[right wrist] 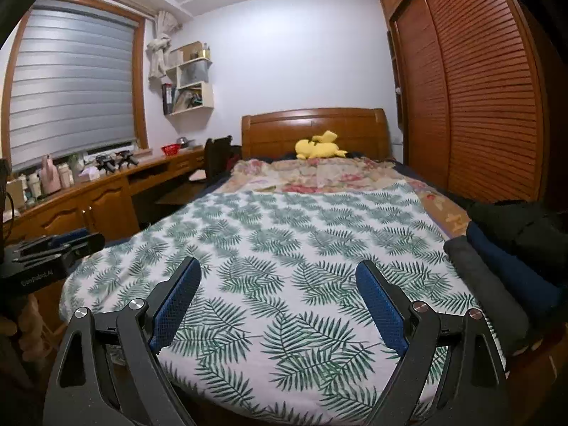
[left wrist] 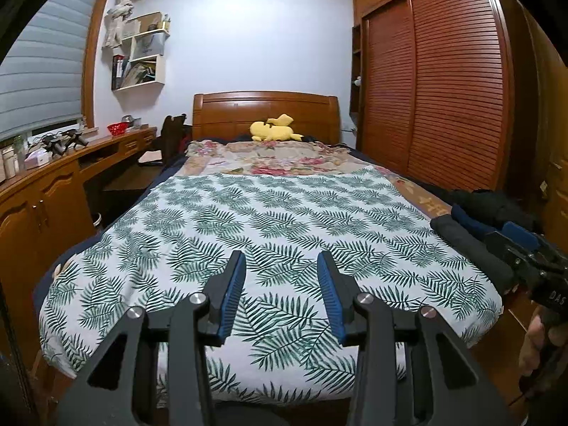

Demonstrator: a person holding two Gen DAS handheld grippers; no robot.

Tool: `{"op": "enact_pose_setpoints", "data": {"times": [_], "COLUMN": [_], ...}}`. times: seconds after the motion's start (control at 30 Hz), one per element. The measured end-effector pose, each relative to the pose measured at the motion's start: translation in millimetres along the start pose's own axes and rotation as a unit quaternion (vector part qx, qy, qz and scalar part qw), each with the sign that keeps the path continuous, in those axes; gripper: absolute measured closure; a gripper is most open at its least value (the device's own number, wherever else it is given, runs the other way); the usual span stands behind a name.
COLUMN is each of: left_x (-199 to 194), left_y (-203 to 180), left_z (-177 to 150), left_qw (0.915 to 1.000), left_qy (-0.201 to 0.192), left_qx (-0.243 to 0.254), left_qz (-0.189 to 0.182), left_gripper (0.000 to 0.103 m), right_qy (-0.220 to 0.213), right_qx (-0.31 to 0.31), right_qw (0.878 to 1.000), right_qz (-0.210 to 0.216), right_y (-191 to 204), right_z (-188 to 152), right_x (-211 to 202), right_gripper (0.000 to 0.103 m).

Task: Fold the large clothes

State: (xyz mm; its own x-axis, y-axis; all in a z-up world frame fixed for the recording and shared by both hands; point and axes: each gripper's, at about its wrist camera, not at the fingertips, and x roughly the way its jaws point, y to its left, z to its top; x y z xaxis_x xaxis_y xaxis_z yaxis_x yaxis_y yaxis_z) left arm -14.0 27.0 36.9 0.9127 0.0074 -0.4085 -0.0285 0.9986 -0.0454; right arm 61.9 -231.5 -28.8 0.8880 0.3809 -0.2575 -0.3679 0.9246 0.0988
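Both hand-held grippers (left wrist: 280, 259) (right wrist: 278, 266) agape — folded clothes (right wrist: 497, 277) rightward

Left gripper (left wrist: 281, 266) fingers (left wrist: 232, 284) spread above leaf-print sheet (left wrist: 248, 220); folded clothes (left wrist: 472, 241) right.

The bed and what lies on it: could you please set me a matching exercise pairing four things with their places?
Things:
1. yellow plush toy
2. dark clothes pile
3. fern-print sheet
4. red basket

Places:
A. spread over the bed's middle
B. on the desk under the window
C. by the headboard
D. at the bed's right edge

Pairs: 1-C, 2-D, 3-A, 4-B
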Motion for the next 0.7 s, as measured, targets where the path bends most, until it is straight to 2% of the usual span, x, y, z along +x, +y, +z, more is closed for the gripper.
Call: {"op": "enact_pose_setpoints", "data": {"times": [0.7], "left_x": [-8.9], "left_y": [-6.5], "left_z": [-4.9], "left_qw": [1.0], "left_qy": [-0.004], "left_qx": [0.002], "left_qz": [0.0], "left_gripper": [0.061], "right_qy": [0.001], "right_qx": [0.001], "right_qw": [1.0], "right_qz": [0.004], "right_y": [4.0], "right_z": [-4.2], "right_x": [-6.1], "right_gripper": [0.012]}}
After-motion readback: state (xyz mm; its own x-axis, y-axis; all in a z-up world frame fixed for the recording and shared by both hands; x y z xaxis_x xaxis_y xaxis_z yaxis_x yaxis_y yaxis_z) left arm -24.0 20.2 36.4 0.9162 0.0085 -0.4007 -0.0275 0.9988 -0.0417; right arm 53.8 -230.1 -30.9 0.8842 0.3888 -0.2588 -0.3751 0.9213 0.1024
